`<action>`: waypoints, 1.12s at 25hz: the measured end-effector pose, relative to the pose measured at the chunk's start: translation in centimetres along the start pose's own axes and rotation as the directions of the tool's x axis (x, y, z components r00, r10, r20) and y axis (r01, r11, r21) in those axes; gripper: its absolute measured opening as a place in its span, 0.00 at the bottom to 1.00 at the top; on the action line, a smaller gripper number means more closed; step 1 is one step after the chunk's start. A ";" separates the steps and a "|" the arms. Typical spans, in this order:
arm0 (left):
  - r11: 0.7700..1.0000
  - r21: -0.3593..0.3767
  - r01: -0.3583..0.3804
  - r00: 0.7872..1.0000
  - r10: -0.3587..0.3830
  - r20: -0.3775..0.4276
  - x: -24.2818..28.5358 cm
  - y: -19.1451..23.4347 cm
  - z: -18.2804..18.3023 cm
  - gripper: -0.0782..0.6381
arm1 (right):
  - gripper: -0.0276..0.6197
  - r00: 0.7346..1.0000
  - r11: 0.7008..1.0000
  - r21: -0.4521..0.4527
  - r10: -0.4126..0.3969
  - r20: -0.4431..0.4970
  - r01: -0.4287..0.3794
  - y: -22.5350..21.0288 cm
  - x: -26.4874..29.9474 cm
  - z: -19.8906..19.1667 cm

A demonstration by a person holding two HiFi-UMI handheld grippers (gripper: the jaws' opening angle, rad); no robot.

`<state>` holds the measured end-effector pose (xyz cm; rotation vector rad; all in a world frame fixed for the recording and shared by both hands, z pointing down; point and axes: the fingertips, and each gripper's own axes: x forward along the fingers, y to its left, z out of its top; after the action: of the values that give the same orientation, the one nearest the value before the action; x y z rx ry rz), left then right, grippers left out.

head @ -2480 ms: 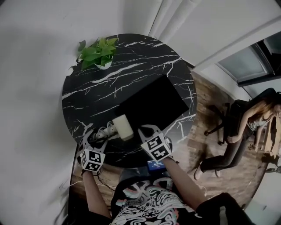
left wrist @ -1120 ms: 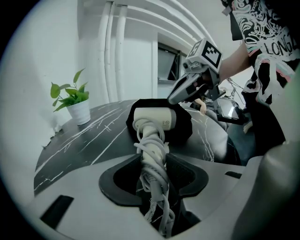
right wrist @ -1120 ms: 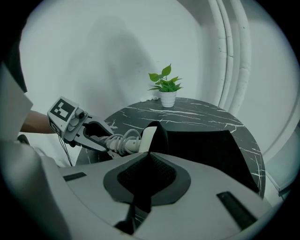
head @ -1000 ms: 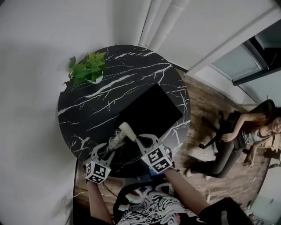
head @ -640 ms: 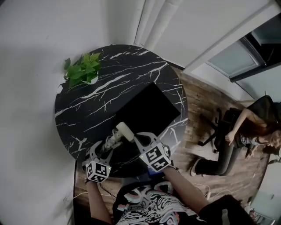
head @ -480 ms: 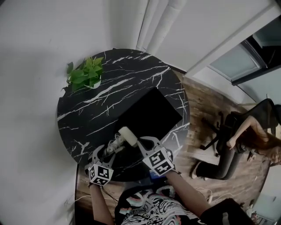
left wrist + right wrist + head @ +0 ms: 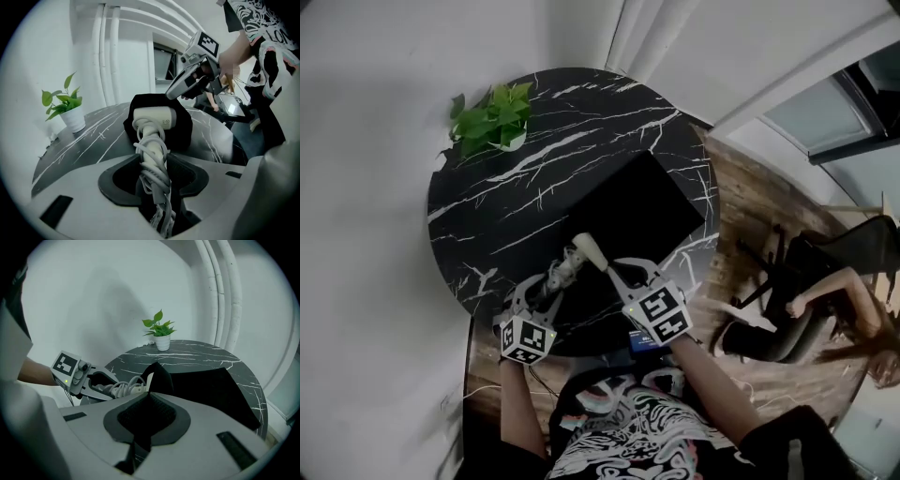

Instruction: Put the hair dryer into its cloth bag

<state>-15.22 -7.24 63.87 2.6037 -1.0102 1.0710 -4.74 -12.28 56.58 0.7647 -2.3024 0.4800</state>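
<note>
**Operator:** How far along was I?

**Observer:** Partway. Your left tongs were closing round the cord-wrapped handle of the hair dryer, with the handle right between the pads. Its pale head sat at the raised mouth of the cloth bag, at the opening and not deep inside, as far as I could judge.

**Operator:** And my right?

**Observer:** Your right tongs were pinched tight on the bag's near edge. They held that lip up off the counter while the rest of the bag lay flat.

**Operator:** What was left, then?

**Observer:** Most of it, I'd say. The head needed to go further in, then the handle and cord after it — none of the handle was inside yet.
</note>
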 end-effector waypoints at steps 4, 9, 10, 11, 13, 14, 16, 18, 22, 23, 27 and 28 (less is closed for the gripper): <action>0.999 0.031 0.039 0.999 -0.039 0.004 0.9 -0.4 0.9 0.37 | 0.08 1.000 1.000 0.011 -0.005 -0.003 0.005 -0.4 -0.2 -0.3; 0.998 0.052 0.026 1.000 -0.026 -0.014 1.8 -0.4 1.1 0.38 | 0.08 1.000 1.000 0.020 -0.013 0.012 0.013 -1.2 -0.5 -0.6; 0.998 0.061 0.012 1.000 -0.011 -0.016 1.8 -0.4 1.1 0.39 | 0.08 1.000 1.000 0.023 -0.012 0.008 0.012 -1.2 -0.5 -0.8; 0.997 0.073 -0.004 1.000 0.005 -0.021 1.7 -0.4 1.0 0.39 | 0.08 1.000 1.000 0.025 -0.010 0.005 0.010 -1.1 -0.5 -0.9; 0.996 0.090 -0.026 0.999 0.030 -0.044 1.4 -0.4 0.6 0.40 | 0.08 1.000 1.000 0.027 -0.006 0.003 0.006 -0.8 -0.4 -0.9; 0.996 0.087 -0.028 0.998 0.034 -0.061 1.3 -0.4 0.2 0.40 | 0.08 1.000 1.000 0.030 -0.005 0.006 0.005 -0.7 -0.3 -0.9; 0.998 0.049 -0.027 0.996 0.031 -0.088 1.1 -0.4 -0.8 0.40 | 0.08 1.000 0.999 0.037 -0.001 0.015 0.001 -0.6 -0.5 -0.8; 1.000 -0.010 -0.027 0.996 0.026 -0.080 1.0 -0.3 -1.3 0.37 | 0.08 1.000 0.999 0.032 0.005 0.025 -0.006 -0.4 -0.7 -0.4; 0.996 -0.075 -0.037 0.999 0.038 0.006 0.4 -0.3 0.1 0.35 | 0.08 0.999 1.000 0.011 0.018 0.045 -0.018 0.0 -1.1 0.1; 0.995 -0.094 -0.035 0.999 0.037 0.024 0.3 -0.5 0.5 0.35 | 0.08 0.999 1.000 0.009 0.022 0.043 -0.022 0.1 -1.4 -0.1; 0.995 -0.096 -0.017 0.998 0.022 0.058 0.5 -0.5 2.0 0.34 | 0.08 0.998 0.999 0.004 0.033 0.053 -0.033 0.2 -1.5 0.0; 0.996 -0.087 -0.011 0.998 0.017 0.064 0.7 -0.5 2.3 0.34 | 0.08 0.998 0.999 0.003 0.036 0.052 -0.036 0.3 -1.4 0.0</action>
<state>-13.25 -8.09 62.66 2.5806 -1.0656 0.9292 -4.06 -11.44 55.56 0.7469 -2.3671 0.4861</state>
